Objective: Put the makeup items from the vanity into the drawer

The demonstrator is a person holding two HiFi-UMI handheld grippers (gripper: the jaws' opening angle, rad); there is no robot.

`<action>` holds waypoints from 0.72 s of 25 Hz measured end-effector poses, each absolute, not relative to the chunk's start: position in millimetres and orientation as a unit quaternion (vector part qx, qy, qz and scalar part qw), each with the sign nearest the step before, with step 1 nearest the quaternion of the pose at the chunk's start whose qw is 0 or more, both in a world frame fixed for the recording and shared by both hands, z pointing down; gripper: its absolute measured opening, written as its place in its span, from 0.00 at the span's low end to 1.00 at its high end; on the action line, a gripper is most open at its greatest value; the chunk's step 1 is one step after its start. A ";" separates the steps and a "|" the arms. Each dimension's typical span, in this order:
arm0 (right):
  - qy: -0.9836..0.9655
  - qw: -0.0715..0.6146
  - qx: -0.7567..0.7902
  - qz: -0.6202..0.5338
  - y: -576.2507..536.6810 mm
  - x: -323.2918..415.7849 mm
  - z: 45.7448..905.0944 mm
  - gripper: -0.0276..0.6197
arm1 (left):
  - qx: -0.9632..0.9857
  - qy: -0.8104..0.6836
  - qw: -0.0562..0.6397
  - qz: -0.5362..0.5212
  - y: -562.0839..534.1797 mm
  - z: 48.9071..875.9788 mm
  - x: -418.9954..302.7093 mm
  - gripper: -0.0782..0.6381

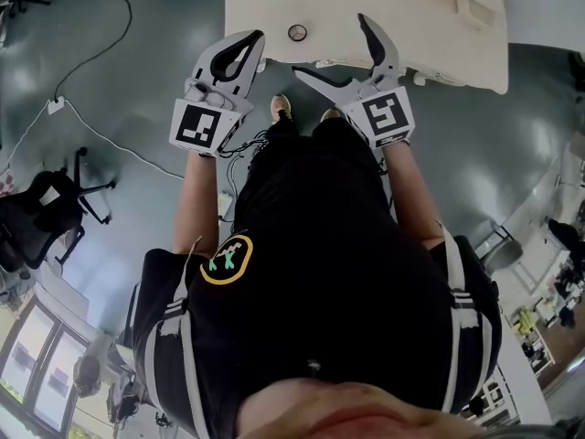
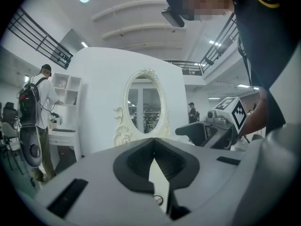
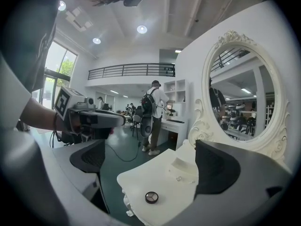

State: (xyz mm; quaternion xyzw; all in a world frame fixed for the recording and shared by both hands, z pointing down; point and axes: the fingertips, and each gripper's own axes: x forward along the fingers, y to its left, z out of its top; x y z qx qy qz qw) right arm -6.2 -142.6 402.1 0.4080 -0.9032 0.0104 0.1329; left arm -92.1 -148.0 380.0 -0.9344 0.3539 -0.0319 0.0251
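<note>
- left gripper: jaws together, empty.
- right gripper: jaws wide apart, empty.
- risk: compact near surface edge; a glancing jaw may push it off.

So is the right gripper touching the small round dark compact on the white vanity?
Apart. In the right gripper view the right gripper's open jaws stand clear of the compact, with bare vanity top all round it.
</note>
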 end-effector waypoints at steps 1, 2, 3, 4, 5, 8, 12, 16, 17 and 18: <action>-0.904 0.133 0.405 0.012 -145.9 -4.1 404.4 0.97 | -0.934 0.355 0.025 -0.031 -151.9 381.2 -89.3 0.13; -0.906 0.133 0.402 0.013 -149.3 -2.1 406.1 0.97 | -0.933 0.358 0.025 -0.031 -156.3 382.5 -86.2 0.13; -0.908 0.133 0.398 0.015 -152.7 -0.7 407.1 0.97 | -0.931 0.362 0.024 -0.032 -160.9 383.6 -83.5 0.13; -0.910 0.132 0.394 0.016 -155.9 0.2 407.6 0.97 | -0.929 0.367 0.022 -0.033 -165.0 384.2 -81.4 0.13; -0.912 0.130 0.389 0.016 -158.6 0.7 407.4 0.97 | -0.928 0.372 0.019 -0.034 -168.1 384.1 -79.6 0.13; -0.917 0.124 0.379 0.013 -167.6 1.4 407.2 0.97 | -0.924 0.380 0.018 -0.035 -176.0 382.1 -74.8 0.13; -0.919 0.128 0.372 0.015 -178.2 2.4 416.2 0.97 | -0.921 0.388 0.020 -0.040 -181.9 380.8 -70.3 0.13; -0.919 0.138 0.369 0.019 -188.9 0.4 436.3 0.97 | -0.919 0.391 0.021 -0.045 -186.3 380.7 -70.6 0.13; -0.919 0.142 0.368 0.021 -192.0 -0.6 442.6 0.97 | -0.919 0.392 0.021 -0.046 -187.4 380.9 -71.0 0.13; -0.918 0.146 0.368 0.023 -195.3 -1.3 449.8 0.97 | -0.918 0.393 0.021 -0.047 -188.5 381.3 -71.1 0.13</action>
